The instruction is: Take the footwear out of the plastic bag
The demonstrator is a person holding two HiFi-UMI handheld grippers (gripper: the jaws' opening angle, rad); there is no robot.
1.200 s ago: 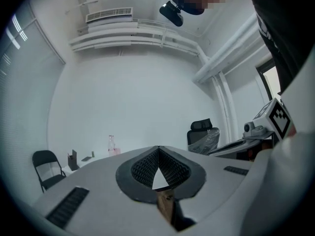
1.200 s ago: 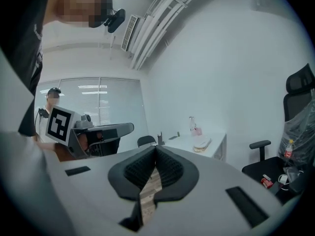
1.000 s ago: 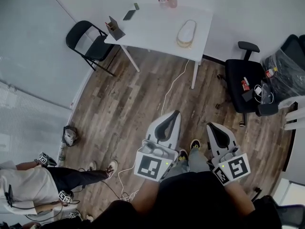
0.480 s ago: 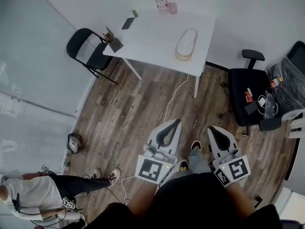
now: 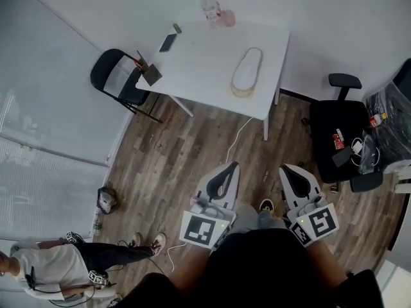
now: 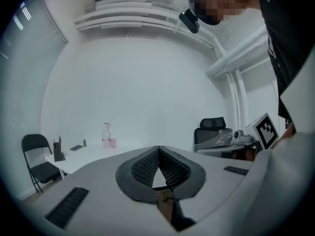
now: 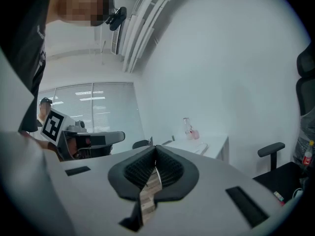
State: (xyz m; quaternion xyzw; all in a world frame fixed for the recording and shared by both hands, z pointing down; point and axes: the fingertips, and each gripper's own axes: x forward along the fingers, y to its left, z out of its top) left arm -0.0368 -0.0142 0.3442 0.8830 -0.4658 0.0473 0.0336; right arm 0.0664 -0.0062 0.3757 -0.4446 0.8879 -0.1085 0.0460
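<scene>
- Plastic bag (image 5: 248,68) lies flat on the white table (image 5: 199,56), upper centre of the head view, with pale footwear (image 5: 243,83) inside it.
- Bottle (image 5: 210,5) and pink cup (image 5: 227,19) stand at the table's far edge, apart from the bag.
- Left gripper (image 5: 228,167): jaws fully together, nothing between them, over the wood floor (image 5: 173,165) at lower centre.
- Right gripper (image 5: 285,169): also closed and empty, just right of the left one.
- Both grippers are well apart from the bag.

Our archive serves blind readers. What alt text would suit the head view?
Seen from above, a person holds the left gripper and right gripper, both shut and empty, over a wood floor. Ahead stands a white table bearing a pale shoe.
</scene>
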